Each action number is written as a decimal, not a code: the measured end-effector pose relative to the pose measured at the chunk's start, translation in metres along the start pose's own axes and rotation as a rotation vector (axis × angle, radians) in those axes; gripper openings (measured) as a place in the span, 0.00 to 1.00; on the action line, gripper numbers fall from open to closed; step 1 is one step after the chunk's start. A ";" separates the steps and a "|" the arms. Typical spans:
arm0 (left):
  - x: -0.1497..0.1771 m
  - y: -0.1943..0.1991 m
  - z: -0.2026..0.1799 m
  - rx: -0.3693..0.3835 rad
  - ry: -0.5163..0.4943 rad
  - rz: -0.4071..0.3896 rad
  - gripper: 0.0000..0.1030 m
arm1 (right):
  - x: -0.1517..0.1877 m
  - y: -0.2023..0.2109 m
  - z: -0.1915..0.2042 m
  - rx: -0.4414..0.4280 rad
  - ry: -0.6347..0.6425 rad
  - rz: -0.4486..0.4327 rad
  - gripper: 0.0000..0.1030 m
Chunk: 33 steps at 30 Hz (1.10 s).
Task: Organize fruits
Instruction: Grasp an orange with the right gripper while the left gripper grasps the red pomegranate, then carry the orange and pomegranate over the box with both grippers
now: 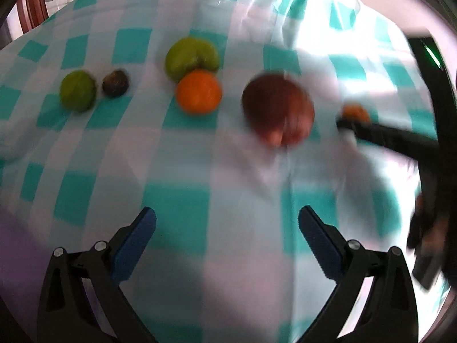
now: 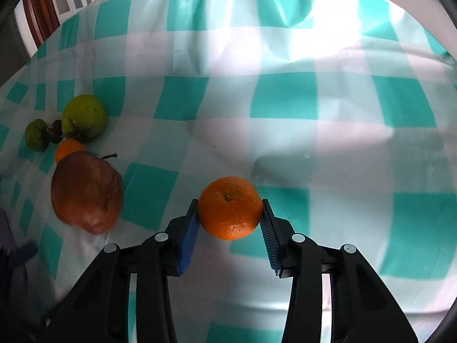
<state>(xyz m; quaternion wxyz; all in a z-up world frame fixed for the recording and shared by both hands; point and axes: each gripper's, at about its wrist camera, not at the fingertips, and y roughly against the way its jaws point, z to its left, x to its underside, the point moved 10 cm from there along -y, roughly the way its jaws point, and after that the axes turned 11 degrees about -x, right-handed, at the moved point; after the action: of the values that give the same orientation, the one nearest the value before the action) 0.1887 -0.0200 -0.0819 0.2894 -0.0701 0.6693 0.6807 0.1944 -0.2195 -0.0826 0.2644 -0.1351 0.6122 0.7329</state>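
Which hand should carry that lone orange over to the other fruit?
Right. The right gripper is already shut on the lone orange, while the left gripper hangs open and empty short of the red fruit.

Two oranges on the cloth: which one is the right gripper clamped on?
The lone orange between the right gripper pads; the other orange sits among the other fruit.

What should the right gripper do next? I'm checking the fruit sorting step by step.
Probably lift the orange and carry it toward the other orange in the fruit row. The right gripper has its fingers pressed on both sides of it, and it sits apart from the rest on the checked cloth.
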 end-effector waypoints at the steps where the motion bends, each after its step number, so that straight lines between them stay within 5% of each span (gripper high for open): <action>1: -0.013 -0.005 -0.005 0.012 0.016 -0.007 0.97 | 0.003 0.005 -0.002 -0.001 -0.009 -0.005 0.41; 11: -0.068 -0.041 -0.048 0.037 0.000 -0.008 0.97 | 0.046 0.052 -0.014 0.007 -0.057 -0.023 0.40; 15: -0.069 -0.041 -0.052 0.014 -0.066 -0.049 0.63 | 0.052 0.064 -0.014 0.002 -0.057 -0.034 0.41; 18: -0.064 -0.037 -0.048 0.046 -0.059 -0.039 0.62 | 0.057 0.071 -0.013 -0.008 -0.053 -0.035 0.41; 33: 0.060 0.042 -0.005 -0.025 0.028 0.047 0.62 | 0.095 0.080 0.032 -0.113 0.072 0.059 0.41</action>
<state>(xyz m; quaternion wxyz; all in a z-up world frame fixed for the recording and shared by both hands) 0.1169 -0.0041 -0.0749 0.2631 -0.0672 0.6662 0.6946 0.0761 -0.1765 -0.0588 0.2125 -0.1580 0.5826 0.7684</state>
